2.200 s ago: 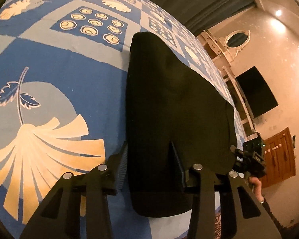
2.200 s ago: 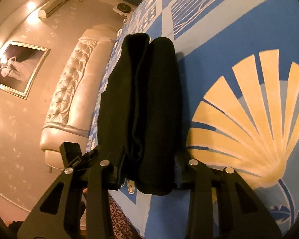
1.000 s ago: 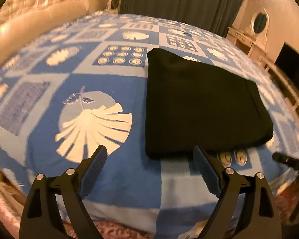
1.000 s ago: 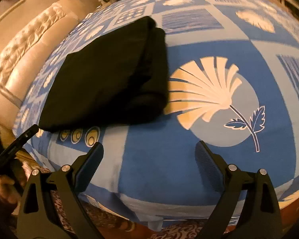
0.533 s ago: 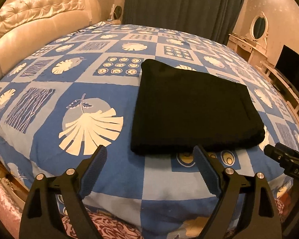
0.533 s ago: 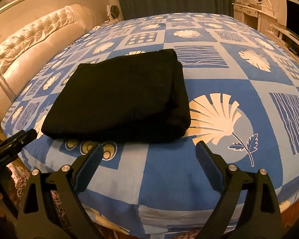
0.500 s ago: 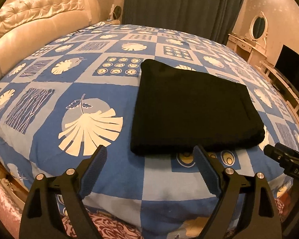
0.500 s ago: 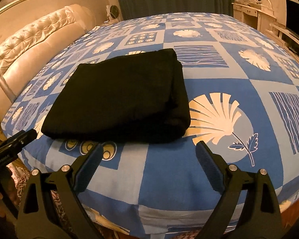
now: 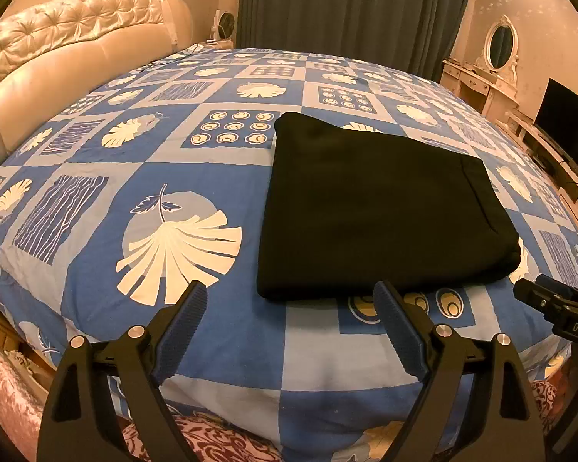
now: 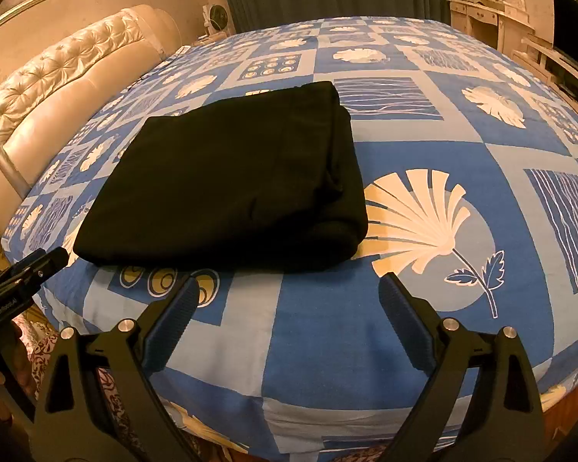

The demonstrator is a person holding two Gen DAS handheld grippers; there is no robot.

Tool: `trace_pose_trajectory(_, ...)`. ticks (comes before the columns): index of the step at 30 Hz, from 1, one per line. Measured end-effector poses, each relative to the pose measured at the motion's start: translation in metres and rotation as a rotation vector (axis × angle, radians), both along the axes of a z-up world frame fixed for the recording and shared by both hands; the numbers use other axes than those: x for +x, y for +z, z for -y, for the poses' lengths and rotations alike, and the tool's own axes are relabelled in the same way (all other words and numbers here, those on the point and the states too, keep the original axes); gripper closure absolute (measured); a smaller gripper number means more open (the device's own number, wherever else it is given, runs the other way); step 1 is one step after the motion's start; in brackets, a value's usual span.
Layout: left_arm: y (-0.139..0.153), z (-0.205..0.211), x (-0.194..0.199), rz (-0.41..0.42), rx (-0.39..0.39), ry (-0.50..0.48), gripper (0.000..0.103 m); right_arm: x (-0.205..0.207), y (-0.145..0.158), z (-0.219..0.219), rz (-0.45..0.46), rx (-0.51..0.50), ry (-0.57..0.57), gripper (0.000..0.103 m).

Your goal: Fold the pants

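At the bottom of each wrist view the claws sit nearest: the left gripper (image 9: 289,308) and right gripper (image 10: 285,304) both have their jaws spread wide, holding nothing, held short of the bed's near edge, probably because the folding looks finished. Just beyond, at frame centre, the black pants (image 9: 377,208) lie as a neat rectangle on the blue patterned bedspread (image 9: 96,200). Farther back, upper left, stands the tufted headboard (image 9: 69,38).
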State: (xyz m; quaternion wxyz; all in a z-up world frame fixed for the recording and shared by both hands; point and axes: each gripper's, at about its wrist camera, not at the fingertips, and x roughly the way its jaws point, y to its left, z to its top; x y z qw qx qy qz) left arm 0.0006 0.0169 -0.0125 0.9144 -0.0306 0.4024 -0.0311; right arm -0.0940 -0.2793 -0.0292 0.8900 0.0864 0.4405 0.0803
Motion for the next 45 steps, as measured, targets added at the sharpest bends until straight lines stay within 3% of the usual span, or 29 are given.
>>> trace_pose_trajectory(29, 0.0013, 0.0015, -0.0013, -0.005, 0.002, 0.005, 0.016, -0.0007, -0.0042, 0.0005, -0.013, 0.008, 0.006, 0.009)
trace_pose_trajectory(45, 0.0056, 0.0062, -0.0005, 0.022, 0.065, 0.002, 0.016, -0.0011, -0.0074, -0.0016, -0.023, 0.011, 0.013, 0.009)
